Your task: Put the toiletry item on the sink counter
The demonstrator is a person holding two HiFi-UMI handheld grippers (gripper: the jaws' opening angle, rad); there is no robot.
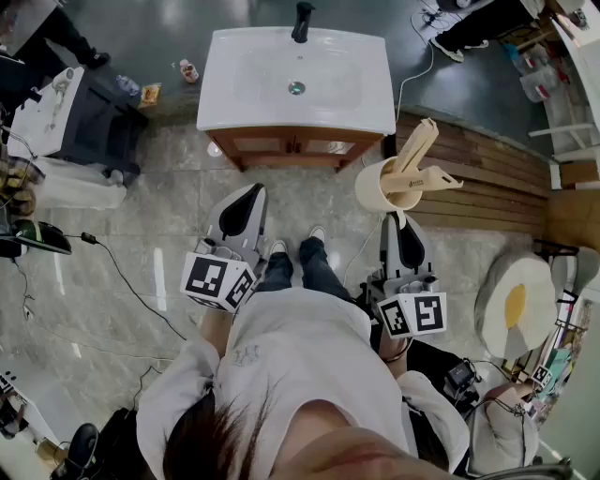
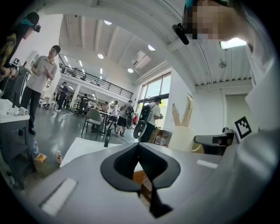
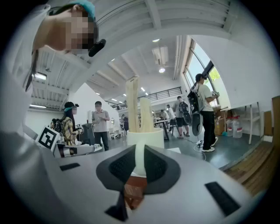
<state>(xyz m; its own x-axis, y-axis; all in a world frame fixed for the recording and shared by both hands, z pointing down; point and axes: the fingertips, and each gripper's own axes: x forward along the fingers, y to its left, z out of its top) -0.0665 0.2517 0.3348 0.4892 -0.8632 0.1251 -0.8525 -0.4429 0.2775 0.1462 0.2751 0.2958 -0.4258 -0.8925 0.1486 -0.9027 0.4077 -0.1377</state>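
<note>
Off the sink's front right corner, clear of its white counter [image 1: 225,103], a cream cup [image 1: 380,187] hangs in the air with pale wooden pieces [image 1: 417,150] sticking up and out of it. The right gripper [image 1: 399,219] holds it from the side away from the sink. In the right gripper view its jaws [image 3: 139,151] are clamped on a narrow pale strip at the cup's near side, and the cup body [image 3: 144,138] with two upright sticks rises just beyond them. The left gripper [image 1: 255,192] points at the sink's front left part, near the wooden cabinet [image 1: 295,145] under the counter. In the left gripper view its jaws [image 2: 139,146] are closed tip to tip with nothing between them, and the cup [image 2: 183,139] shows to the right, past the counter's edge. A black faucet [image 1: 302,21] stands at the back of the sink and a round drain [image 1: 296,88] sits in the basin. The person's shoes [image 1: 317,234] are on the tiled floor in front of the sink, between the two grippers. Small bottles [image 1: 187,70] lie on the floor left of the sink, and wooden boards [image 1: 487,178] cover the floor to its right.
</note>
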